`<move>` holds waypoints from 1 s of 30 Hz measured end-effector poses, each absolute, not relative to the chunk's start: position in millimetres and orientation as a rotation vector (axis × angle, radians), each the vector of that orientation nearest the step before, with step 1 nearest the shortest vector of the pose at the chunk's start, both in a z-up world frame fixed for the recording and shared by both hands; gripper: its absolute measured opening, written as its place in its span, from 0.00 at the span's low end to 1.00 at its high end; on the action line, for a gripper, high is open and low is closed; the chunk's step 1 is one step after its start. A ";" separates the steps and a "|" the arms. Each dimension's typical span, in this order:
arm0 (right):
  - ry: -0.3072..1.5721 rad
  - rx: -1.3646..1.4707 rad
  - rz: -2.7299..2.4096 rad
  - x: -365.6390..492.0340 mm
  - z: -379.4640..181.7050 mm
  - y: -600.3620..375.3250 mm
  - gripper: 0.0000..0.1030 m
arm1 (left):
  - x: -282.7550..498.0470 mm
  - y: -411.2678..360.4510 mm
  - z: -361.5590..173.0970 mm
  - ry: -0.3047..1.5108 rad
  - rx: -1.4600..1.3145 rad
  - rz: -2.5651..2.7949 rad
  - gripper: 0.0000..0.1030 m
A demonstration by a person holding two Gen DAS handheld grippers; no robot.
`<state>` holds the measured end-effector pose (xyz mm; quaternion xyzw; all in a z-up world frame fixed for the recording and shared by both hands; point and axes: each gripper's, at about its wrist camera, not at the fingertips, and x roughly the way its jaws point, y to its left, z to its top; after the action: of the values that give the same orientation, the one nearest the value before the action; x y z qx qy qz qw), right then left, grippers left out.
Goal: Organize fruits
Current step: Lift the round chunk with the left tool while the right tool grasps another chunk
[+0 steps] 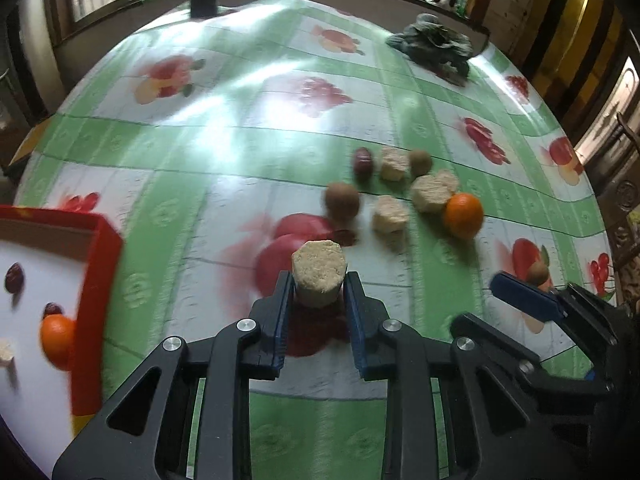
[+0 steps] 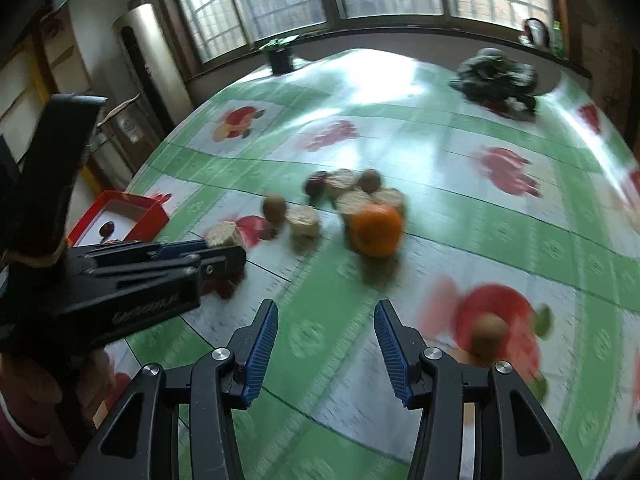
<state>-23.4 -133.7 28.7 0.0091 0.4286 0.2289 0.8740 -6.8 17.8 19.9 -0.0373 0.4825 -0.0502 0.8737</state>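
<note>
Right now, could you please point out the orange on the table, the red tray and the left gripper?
orange [image 1: 464, 215]: left wrist view, middle of its peel.
red tray [image 1: 98, 280]: left wrist view, its right wall.
left gripper [image 1: 318, 292]: left wrist view, midway between fingertips.

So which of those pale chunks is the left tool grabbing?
Start at the red tray on the table's left edge. Just right of it, the left tool is shut on a beige chunk. It sits alone, apart from the cluster near the orange.
</note>
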 end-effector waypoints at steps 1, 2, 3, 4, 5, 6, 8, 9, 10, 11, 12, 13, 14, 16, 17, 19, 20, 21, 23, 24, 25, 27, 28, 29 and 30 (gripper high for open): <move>0.902 0.018 0.498 -18.7 27.3 -127.7 0.47 | -7.7 21.3 19.9 1.009 -0.082 -0.099 0.24; 0.908 0.016 0.516 -12.7 25.4 -120.7 0.47 | -9.1 26.0 19.8 1.011 -0.085 -0.092 0.24; 0.916 0.003 0.525 -6.8 23.4 -113.1 0.47 | -10.1 28.8 19.6 1.011 -0.086 -0.086 0.24; 0.919 -0.014 0.527 -3.5 22.0 -107.7 0.47 | -11.3 31.6 19.5 1.011 -0.087 -0.081 0.24; 0.916 -0.038 0.527 0.8 21.1 -101.1 0.47 | -12.1 34.7 18.9 1.013 -0.089 -0.076 0.24; 0.912 -0.054 0.527 4.5 20.5 -96.1 0.47 | -12.2 35.7 18.7 1.014 -0.090 -0.075 0.24; 0.908 -0.071 0.527 17.2 18.7 -87.0 0.47 | -12.7 39.3 17.4 1.015 -0.087 -0.063 0.24; 0.904 -0.077 0.518 22.9 17.9 -85.4 0.47 | -12.5 40.2 16.8 1.018 -0.090 -0.067 0.24; 0.897 -0.083 0.507 26.8 18.1 -84.8 0.47 | -12.2 41.0 16.4 1.021 -0.092 -0.068 0.24; 0.893 -0.090 0.490 32.6 18.0 -83.7 0.47 | -12.6 42.3 16.6 1.020 -0.092 -0.067 0.24; 0.891 -0.091 0.487 36.6 17.9 -83.3 0.43 | -12.9 43.2 17.0 1.018 -0.091 -0.065 0.24; 0.890 -0.096 0.487 40.1 17.9 -82.6 0.40 | -13.5 43.7 17.4 1.016 -0.090 -0.063 0.24; 0.889 -0.110 0.476 42.0 18.1 -81.5 0.30 | -13.6 43.9 17.6 1.015 -0.090 -0.062 0.24; 0.890 -0.143 0.457 39.8 18.4 -80.9 0.24 | -14.4 45.1 17.9 1.015 -0.091 -0.062 0.24; 0.892 -0.143 0.460 38.4 18.2 -80.8 0.24 | -15.2 45.4 18.1 1.014 -0.092 -0.061 0.24; 0.888 -0.146 0.446 30.1 18.9 -83.0 0.24 | -16.5 45.7 18.7 1.014 -0.091 -0.058 0.24; 0.884 -0.148 0.442 26.7 19.3 -83.3 0.24 | -18.1 45.9 19.5 1.013 -0.090 -0.058 0.24; 0.879 -0.147 0.439 22.0 20.0 -84.5 0.24 | -19.5 45.7 20.1 1.012 -0.089 -0.060 0.24; 0.865 -0.133 0.431 9.0 24.1 -89.1 0.24 | -23.9 46.1 22.4 1.007 -0.083 -0.058 0.24; 0.856 -0.120 0.429 1.8 26.9 -91.8 0.24 | -26.0 46.5 23.5 1.003 -0.080 -0.058 0.24; 0.850 -0.108 0.428 -5.2 29.0 -93.4 0.24 | -28.2 46.5 24.7 0.999 -0.076 -0.058 0.24; 0.841 -0.092 0.427 -15.8 33.2 -95.8 0.24 | -33.6 46.2 27.5 0.989 -0.064 -0.053 0.24; 0.834 -0.082 0.425 -22.5 35.7 -97.1 0.24 | -36.4 46.2 28.8 0.984 -0.059 -0.050 0.24; 0.828 -0.068 0.423 -29.9 37.9 -98.6 0.24 | -39.3 46.2 30.0 0.979 -0.054 -0.047 0.24; 0.825 -0.058 0.421 -36.0 39.4 -98.9 0.24 | -42.8 46.1 31.4 0.973 -0.049 -0.046 0.24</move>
<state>-36.0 -98.9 39.4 -0.0281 0.3979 0.2032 0.8942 -42.8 46.1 31.4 -0.0235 0.4674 -0.0219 0.8834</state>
